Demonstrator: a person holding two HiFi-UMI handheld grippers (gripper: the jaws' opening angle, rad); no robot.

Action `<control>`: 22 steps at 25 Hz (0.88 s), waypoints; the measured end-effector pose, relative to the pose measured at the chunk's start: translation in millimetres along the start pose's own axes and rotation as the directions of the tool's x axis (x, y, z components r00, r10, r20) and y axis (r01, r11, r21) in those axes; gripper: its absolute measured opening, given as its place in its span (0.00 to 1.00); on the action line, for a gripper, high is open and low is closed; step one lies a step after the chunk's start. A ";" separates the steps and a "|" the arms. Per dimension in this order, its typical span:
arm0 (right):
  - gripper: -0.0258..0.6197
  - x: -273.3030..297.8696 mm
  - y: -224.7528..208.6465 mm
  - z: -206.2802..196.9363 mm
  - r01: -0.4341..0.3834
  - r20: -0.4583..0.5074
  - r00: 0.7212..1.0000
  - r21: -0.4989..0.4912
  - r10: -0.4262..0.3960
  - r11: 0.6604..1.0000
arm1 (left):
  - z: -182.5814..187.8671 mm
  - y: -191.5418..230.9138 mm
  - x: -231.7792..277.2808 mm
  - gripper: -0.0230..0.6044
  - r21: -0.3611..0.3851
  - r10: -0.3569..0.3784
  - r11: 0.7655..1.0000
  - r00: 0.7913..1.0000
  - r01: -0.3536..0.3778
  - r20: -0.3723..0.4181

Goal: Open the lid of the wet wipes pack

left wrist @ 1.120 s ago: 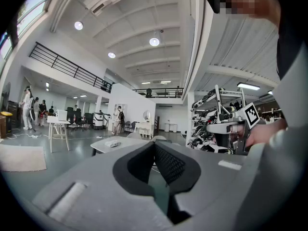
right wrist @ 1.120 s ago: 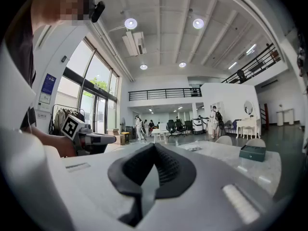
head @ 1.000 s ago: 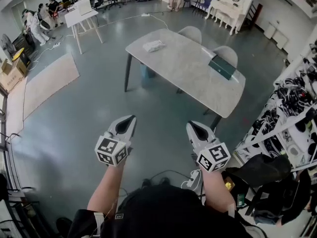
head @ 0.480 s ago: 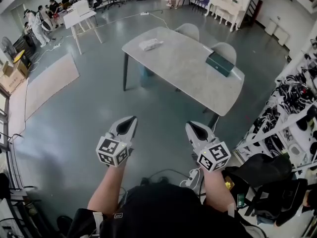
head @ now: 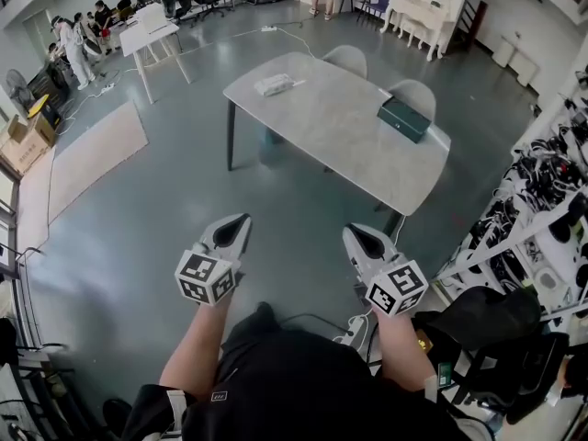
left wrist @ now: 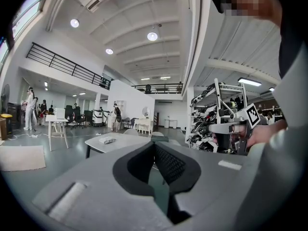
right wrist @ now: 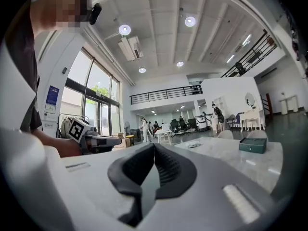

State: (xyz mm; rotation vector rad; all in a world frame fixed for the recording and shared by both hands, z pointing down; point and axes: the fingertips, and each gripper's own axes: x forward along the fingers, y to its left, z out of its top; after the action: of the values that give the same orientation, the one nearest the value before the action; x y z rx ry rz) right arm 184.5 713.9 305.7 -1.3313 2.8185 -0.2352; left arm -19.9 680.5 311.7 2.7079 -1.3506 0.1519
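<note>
Two grippers out in front, side by side over grey floor (head: 119, 246), both well short of the table (head: 340, 131). Left gripper (head: 239, 222): jaws pressed tight together, ribbed pads meeting along a thin seam, nothing pinched. Right gripper (head: 358, 235): the same, jaws closed on each other, empty. Both about level and aimed toward the table.

Wet wipes pack (head: 277, 84): flat on the tabletop at the far left end, close to the corner. Well apart from both grippers, with a stretch of bare floor and the width of the tabletop between. Nearer in line with the left gripper than the right. In the left gripper view, ahead and off to the left of the closed jaw tips. In the right gripper view, ahead and a little to the right of the tips, past the near table edge. Too small and distant to tell how the lid stands.

Dark green box (head: 404, 119): on the same tabletop, toward the right end, well apart from the pack. Two pale chairs (head: 349, 60) tucked in at the table's far side. Cluttered rack of cables (head: 542, 191) along the right. Several people (head: 78, 39) far off at the back left.
</note>
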 end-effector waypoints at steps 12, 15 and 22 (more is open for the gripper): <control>0.04 87.4 -33.6 -2.6 0.004 -0.044 0.999 -0.023 -0.005 1.000 | -4.4 76.2 58.2 0.05 -0.023 -0.006 1.000 1.000 0.006 0.017; 0.04 128.7 -44.3 -2.8 0.003 -0.053 0.999 -0.018 -0.004 1.000 | -4.3 111.2 79.4 0.05 -0.030 -0.009 1.000 1.000 0.009 0.009; 0.04 224.4 -58.8 0.6 0.007 -0.089 0.996 -0.014 -0.009 1.000 | 1.7 195.4 119.4 0.05 -0.043 -0.020 0.999 1.000 0.020 -0.001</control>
State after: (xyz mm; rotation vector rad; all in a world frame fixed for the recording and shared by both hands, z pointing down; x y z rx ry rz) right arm 86.7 504.4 324.6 -1.3687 2.8927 -0.2837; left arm -104.7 469.3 337.4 2.6843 -1.3096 0.1218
